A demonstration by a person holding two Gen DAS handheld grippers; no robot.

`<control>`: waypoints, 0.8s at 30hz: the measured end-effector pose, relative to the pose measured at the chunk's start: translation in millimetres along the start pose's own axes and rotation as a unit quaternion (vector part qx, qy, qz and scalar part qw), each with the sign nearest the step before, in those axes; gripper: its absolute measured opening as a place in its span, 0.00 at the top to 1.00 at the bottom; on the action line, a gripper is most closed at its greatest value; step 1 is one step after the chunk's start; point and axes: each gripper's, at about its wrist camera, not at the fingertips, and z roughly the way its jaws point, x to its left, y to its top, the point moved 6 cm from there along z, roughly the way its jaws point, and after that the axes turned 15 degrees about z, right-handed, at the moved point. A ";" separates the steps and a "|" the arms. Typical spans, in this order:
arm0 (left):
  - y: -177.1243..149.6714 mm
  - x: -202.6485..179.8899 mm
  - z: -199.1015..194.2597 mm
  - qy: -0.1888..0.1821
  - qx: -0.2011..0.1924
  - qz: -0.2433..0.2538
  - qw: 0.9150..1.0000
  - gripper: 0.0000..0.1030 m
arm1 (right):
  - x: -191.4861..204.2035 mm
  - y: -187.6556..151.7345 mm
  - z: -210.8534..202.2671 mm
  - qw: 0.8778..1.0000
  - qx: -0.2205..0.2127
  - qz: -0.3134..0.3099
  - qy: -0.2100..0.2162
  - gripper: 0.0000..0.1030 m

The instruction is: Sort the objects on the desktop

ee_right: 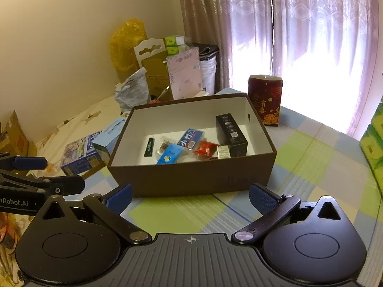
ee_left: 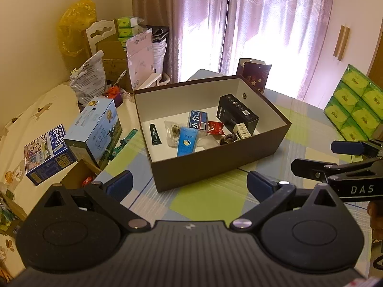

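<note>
1. The left gripper (ee_left: 189,183) and right gripper (ee_right: 190,197) are hovering side by side over the checked cloth (ee_right: 172,215), both with jaws released and carrying nothing; each is showing at the edge of the other's view.
2. The box (ee_right: 191,179) is sitting just ahead on the cloth, its near wall facing both grippers. Judging from this, a low reach is risking a knock against that wall, sliding the box.
3. Inside, the sorted things are lying crowded: a black tube (ee_left: 155,134), a blue packet (ee_left: 186,141), a blue card (ee_left: 198,120), a red wrapper (ee_left: 215,127) and a black carton (ee_left: 235,113) standing against the right wall. Reaching in with spread fingers is likely to be snagging a neighbour.
4. Left of the box, a blue carton (ee_left: 95,131) and a milk box (ee_left: 47,154) are waiting outside it, near the left gripper; they look broad for these jaws, so a slip seems possible.
5. Beyond, a red bag (ee_right: 264,100) is standing behind the box, and green packs (ee_left: 354,110) are stacking up at the far right.
</note>
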 end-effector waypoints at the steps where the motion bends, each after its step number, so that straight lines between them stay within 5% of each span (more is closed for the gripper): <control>1: -1.3 -1.7 -2.4 0.001 -0.001 0.000 1.000 0.03 | -0.2 -2.2 -2.8 1.000 0.000 -0.001 0.000 0.02; 24: -36.3 -44.0 -51.9 0.030 -0.010 0.000 0.999 0.03 | -8.5 -47.5 -51.4 1.000 0.004 -0.016 0.013 0.02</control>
